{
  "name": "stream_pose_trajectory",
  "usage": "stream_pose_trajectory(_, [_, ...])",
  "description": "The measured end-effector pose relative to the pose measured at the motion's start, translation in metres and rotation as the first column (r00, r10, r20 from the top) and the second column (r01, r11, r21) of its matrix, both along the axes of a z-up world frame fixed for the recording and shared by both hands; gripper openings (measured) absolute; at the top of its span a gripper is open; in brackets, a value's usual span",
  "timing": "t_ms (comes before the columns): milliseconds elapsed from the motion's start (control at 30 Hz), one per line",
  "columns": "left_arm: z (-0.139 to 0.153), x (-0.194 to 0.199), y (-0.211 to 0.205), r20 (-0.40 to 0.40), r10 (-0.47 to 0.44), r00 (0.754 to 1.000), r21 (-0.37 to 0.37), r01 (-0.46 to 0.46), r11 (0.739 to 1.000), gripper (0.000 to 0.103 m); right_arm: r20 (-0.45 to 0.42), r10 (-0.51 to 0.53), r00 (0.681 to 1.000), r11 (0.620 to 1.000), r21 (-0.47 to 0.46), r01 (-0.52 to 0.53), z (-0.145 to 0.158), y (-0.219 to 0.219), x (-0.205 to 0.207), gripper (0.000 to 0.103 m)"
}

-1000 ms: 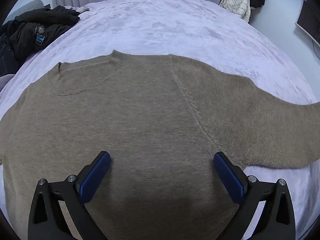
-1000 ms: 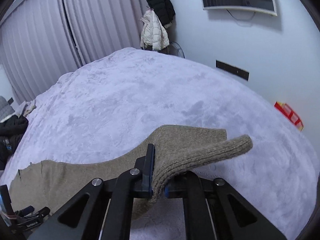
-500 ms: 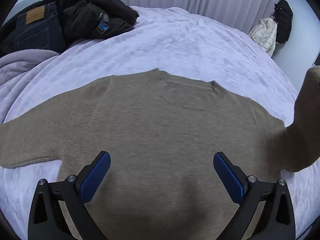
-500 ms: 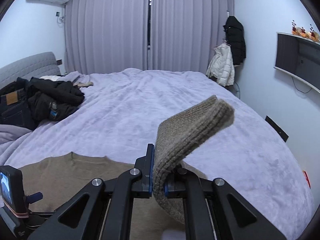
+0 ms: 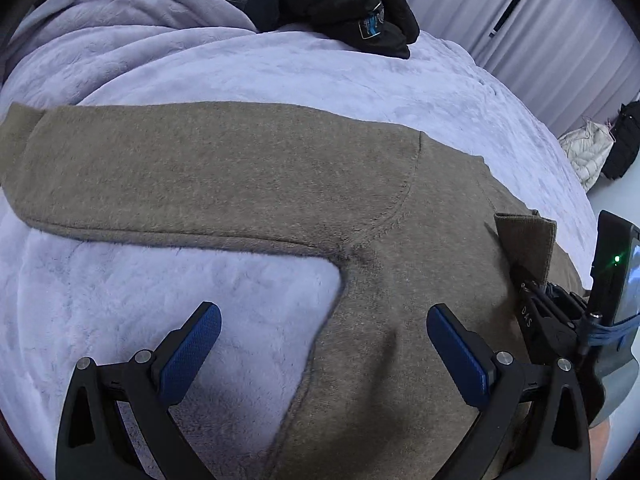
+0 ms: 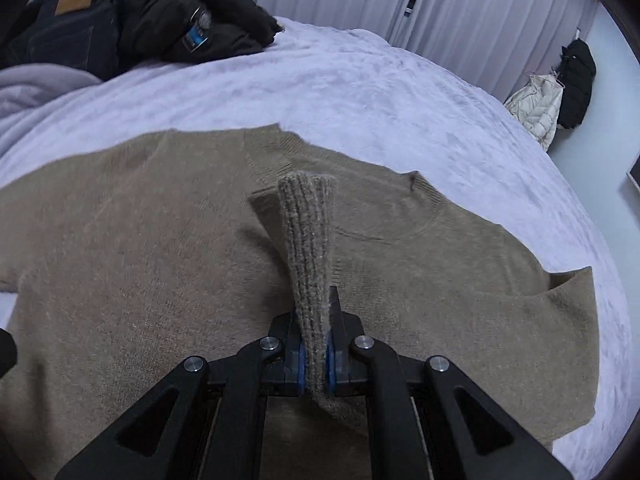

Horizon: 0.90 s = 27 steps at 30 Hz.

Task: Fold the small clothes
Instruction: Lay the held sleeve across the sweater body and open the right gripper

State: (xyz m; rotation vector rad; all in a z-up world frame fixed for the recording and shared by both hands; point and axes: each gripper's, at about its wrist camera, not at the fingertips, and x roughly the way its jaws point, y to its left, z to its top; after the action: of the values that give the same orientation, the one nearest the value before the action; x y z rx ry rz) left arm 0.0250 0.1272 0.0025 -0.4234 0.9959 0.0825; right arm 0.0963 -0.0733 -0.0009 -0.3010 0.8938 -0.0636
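A brown knit sweater lies flat on the lilac bed. My right gripper is shut on the ribbed cuff of the right sleeve and holds it over the sweater's chest, below the neckline. The sleeve is folded across the body. In the left wrist view the left sleeve stretches out to the left. My left gripper is open and empty, just above the sweater's side edge under the armpit. The right gripper's body and the cuff show at the right edge.
Dark jackets and jeans are piled at the far left of the bed. A rumpled lilac blanket lies by them. Curtains hang behind. A white coat and a black coat hang at the far right.
My right gripper has carried the cuff left and down over the sweater's chest. My left gripper has swung left, from over the body to the left armpit and sleeve.
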Motion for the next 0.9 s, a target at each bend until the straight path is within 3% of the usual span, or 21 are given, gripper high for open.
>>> stream_pose_trajectory(267, [0.008, -0.010, 0.009, 0.058, 0.012, 0.998, -0.040, -0.010, 0.999, 0.103, 0.069, 0.079, 0.995, 0.996, 0.034, -0.081, 0.052, 0.045, 0.008, 0.008])
stream_pose_trajectory(400, [0.005, -0.011, 0.014, 0.047, 0.018, 0.999, -0.048, -0.016, 0.999, 0.103, 0.003, 0.112, 0.994, 0.991, 0.072, -0.112, 0.048, 0.064, 0.020, 0.009])
stream_pose_trajectory(433, [0.004, -0.012, 0.015, 0.044, 0.021, 0.999, -0.051, -0.019, 0.999, 0.103, -0.031, 0.132, 0.991, 0.988, 0.082, -0.129, 0.041, 0.067, 0.022, 0.015])
stream_pose_trajectory(500, [0.004, -0.014, 0.017, 0.044, 0.024, 0.999, -0.051, -0.022, 0.998, 0.103, -0.098, 0.171, 0.980, 0.981, 0.108, -0.160, 0.028, 0.071, 0.023, 0.046])
stream_pose_trajectory(533, [0.005, -0.015, 0.018, 0.046, 0.027, 0.999, -0.051, -0.025, 0.998, 0.103, -0.101, 0.179, 0.979, 0.979, 0.113, -0.167, 0.026, 0.070, 0.019, 0.069])
stream_pose_trajectory(733, [0.022, -0.008, 0.006, 0.073, 0.013, 0.997, -0.073, -0.007, 0.997, 0.103, 0.077, 0.208, 0.975, 0.944, 0.246, -0.221, 0.081, 0.016, -0.024, 0.076])
stream_pose_trajectory(800, [0.029, 0.005, -0.017, 0.075, -0.048, 0.996, -0.046, 0.051, 0.998, 0.103, 0.113, 0.164, 0.980, 0.950, 0.248, -0.188, 0.090, -0.021, -0.033, 0.081])
stream_pose_trajectory(900, [0.038, 0.029, -0.072, 0.084, -0.182, 0.980, 0.022, 0.180, 0.983, 0.103, 0.072, 0.046, 0.996, 0.972, 0.228, -0.062, 0.075, -0.086, -0.040, 0.081])
